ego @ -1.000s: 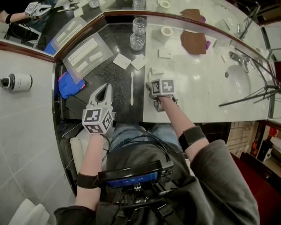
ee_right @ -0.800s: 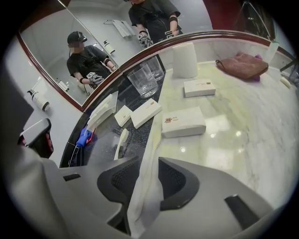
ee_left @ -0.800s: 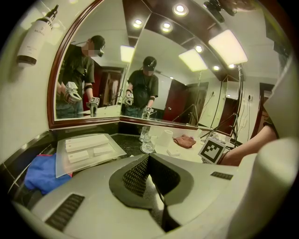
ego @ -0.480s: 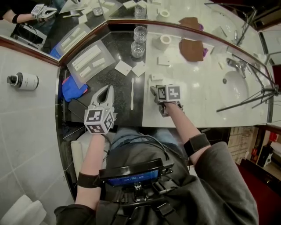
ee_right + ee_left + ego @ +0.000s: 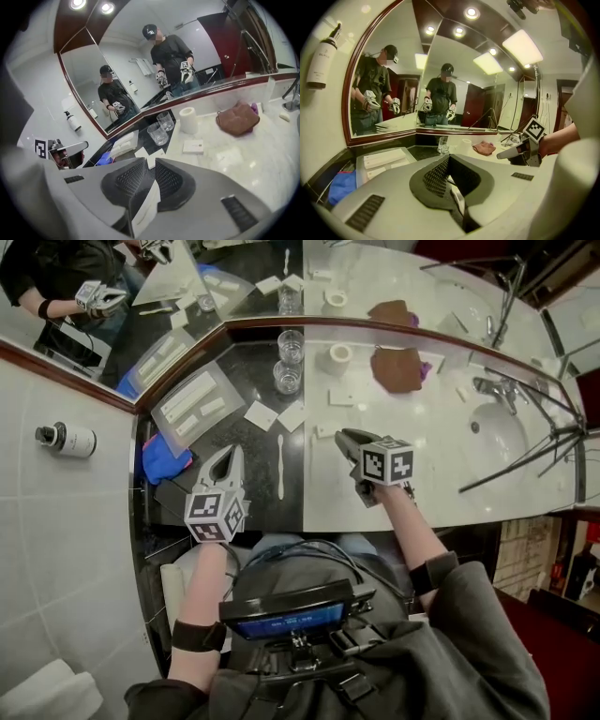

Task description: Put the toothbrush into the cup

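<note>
The counter (image 5: 441, 474) is running off frame at the right; my left gripper (image 5: 228, 450) is hovering clenched on nothing; my right gripper (image 5: 346, 437), jaws just closing, is pinching a white packet (image 5: 146, 208), partly hidden between the pads; two glass cups (image 5: 287, 378) are standing near the mirror; the toothbrush (image 5: 280, 465) is lying flat between the grippers, its bristles too small to make out.

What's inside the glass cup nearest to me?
Nothing that I can see: the glass cup looks empty and clear right through. The toothbrush lies outside it on the dark counter. Nothing covers the cup's inside.
</note>
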Tool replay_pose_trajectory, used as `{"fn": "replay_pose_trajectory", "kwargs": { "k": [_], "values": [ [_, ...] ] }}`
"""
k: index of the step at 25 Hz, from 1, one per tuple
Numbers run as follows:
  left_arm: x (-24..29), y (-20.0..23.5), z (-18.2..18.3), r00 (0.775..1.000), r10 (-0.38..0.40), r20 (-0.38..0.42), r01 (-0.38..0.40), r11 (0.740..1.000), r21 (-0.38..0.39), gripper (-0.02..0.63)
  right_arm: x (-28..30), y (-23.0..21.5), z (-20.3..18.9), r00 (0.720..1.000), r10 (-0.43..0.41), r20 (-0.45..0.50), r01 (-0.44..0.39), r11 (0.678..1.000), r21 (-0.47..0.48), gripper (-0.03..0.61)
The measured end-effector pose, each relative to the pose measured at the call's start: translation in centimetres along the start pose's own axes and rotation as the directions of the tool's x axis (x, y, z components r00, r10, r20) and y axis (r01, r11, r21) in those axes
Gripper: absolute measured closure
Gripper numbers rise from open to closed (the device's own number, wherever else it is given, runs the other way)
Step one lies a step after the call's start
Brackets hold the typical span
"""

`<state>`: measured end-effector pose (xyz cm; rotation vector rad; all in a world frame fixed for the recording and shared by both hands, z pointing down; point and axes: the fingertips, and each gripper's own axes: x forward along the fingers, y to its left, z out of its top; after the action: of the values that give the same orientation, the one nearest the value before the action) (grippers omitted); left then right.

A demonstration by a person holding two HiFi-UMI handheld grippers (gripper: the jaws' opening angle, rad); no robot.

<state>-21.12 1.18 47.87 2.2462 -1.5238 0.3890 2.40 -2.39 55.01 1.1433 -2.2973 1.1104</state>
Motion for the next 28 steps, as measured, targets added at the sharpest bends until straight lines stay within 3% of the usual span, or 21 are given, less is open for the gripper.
{"fn": "replay_pose_trajectory", "kwargs": {
  "k": [5,14,19,28],
  "values": [
    [0.2,-0.6,0.8,1.000,0.008,0.004,-0.008,1.000,0.010,0.612,-3.8,0.4,3.6,0.987,0.048,0.153,-0.036,0.996,-0.082,0.560],
    [1.1,-2.1,0.8,1.000,0.007,0.003,-0.007,1.000,0.012,0.612,-9.7,-1.3,7.1,0.927,0.038,0.374,0.052,0.972,-0.228,0.561],
    [1.4,-2.4,0.8,1.000,0.013,0.009,-0.013,1.000,0.012,0.612,-11.0,-3.1,7.1,0.920,-0.001,0.392,0.102,0.966,-0.237,0.561],
    [2.0,-2.8,1.4,1.000,-0.001,0.015,0.000,0.999,0.038,0.614,-11.0,-4.1,6.7,0.919,-0.005,0.394,0.094,0.974,-0.207,0.560]
  ]
}}
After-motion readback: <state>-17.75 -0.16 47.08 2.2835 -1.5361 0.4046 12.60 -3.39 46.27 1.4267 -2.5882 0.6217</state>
